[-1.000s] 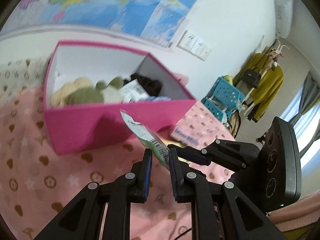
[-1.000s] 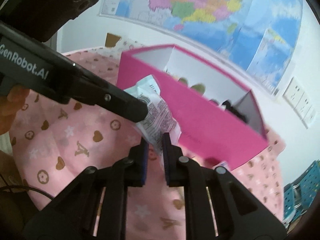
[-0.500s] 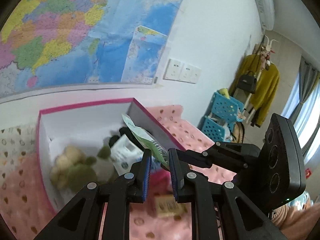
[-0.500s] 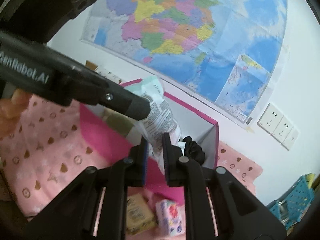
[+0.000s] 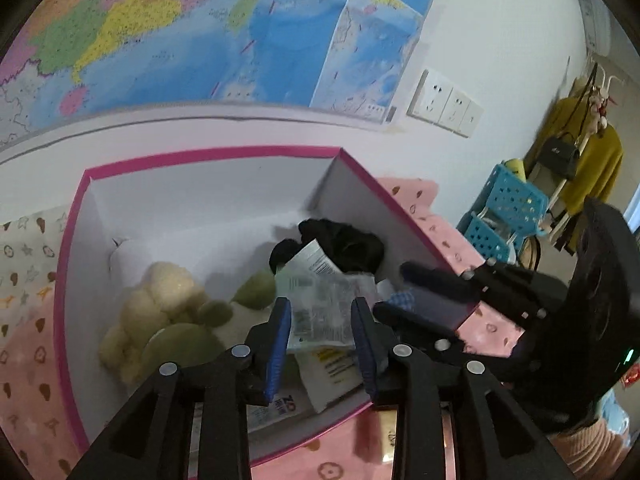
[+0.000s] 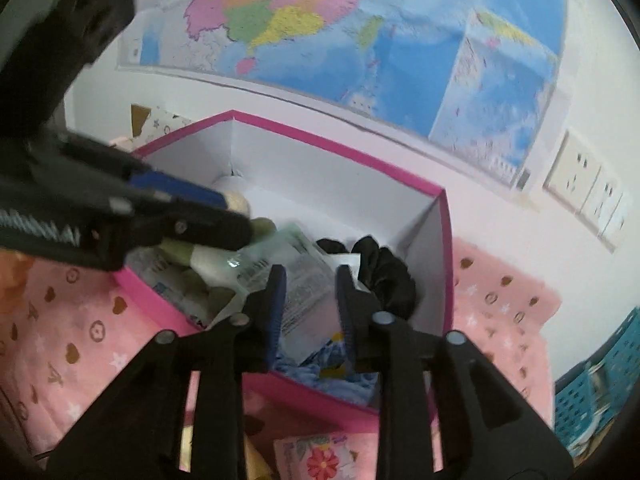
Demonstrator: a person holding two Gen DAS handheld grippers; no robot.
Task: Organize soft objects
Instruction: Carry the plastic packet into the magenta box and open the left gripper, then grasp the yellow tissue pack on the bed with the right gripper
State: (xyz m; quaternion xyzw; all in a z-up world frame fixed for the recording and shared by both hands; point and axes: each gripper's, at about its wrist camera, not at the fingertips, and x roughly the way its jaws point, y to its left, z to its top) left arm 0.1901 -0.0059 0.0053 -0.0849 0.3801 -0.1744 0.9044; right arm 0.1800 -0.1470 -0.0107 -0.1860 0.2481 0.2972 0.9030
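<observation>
A pink box (image 5: 208, 154) with white inner walls stands on the pink blanket. It holds a cream and green plush toy (image 5: 160, 312), a black cloth (image 5: 344, 242) and several packets. A clear green-printed packet (image 5: 320, 300) lies on the pile, free of both grippers. My left gripper (image 5: 322, 320) is open just above it. My right gripper (image 6: 308, 292) is open over the same packet (image 6: 300, 276), and its fingers (image 5: 436, 280) show at the right of the left wrist view. The box (image 6: 344, 152) also fills the right wrist view.
A pink heart-print blanket (image 6: 80, 344) covers the surface. A flower-print tissue pack (image 6: 320, 456) lies in front of the box. A map (image 5: 200, 40) and wall sockets (image 5: 444, 102) are behind. Blue baskets (image 5: 508, 208) and hanging clothes stand at the right.
Both grippers carried the packet up and over the box, then opened. The packet now lies inside on the pile.
</observation>
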